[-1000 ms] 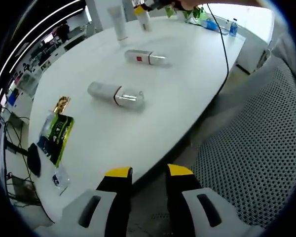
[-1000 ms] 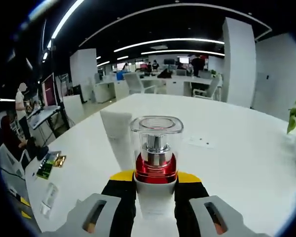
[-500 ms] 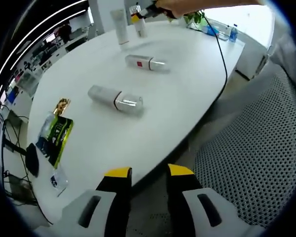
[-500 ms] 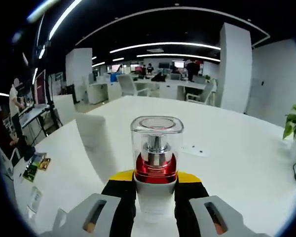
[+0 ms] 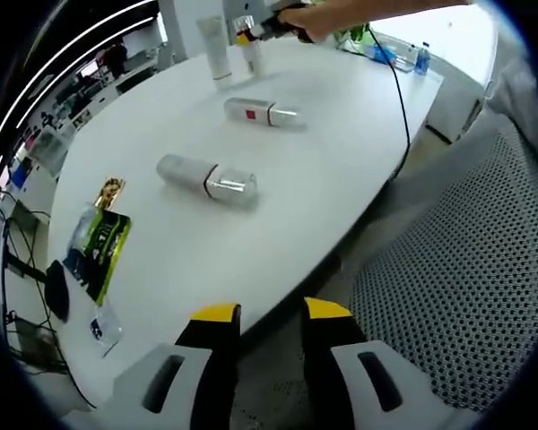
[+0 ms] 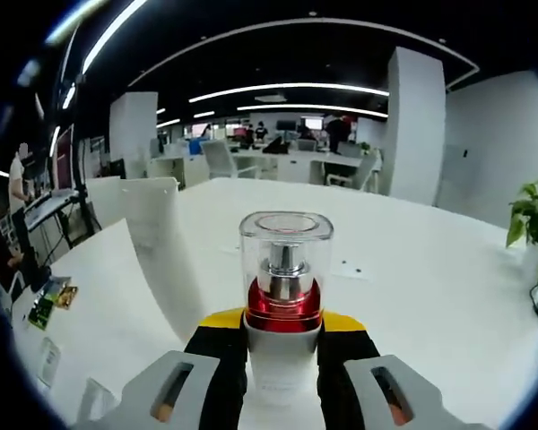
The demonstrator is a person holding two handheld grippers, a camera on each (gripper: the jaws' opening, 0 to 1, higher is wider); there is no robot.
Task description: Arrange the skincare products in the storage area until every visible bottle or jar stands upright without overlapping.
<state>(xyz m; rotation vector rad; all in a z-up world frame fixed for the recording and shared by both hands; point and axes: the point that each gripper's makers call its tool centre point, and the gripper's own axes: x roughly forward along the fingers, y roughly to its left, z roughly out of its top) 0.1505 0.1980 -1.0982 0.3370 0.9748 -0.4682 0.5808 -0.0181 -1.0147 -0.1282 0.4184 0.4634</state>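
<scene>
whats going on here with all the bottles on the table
A person is tidying skincare bottles on a white table with two handheld grippers. The right gripper is shut on a red-collared pump bottle, held upright beside a standing white tube at the table's far end. Two more bottles, one with a red label and a larger white one, lie on their sides. The left gripper hangs open past the table edge, holding nothing.

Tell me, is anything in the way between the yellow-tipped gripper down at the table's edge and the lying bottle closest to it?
Nothing visible is. The left gripper hangs open off the near edge of the white table, and bare tabletop runs from there to the clear-capped bottle lying on its side. The green packet lies off to one side.
</scene>
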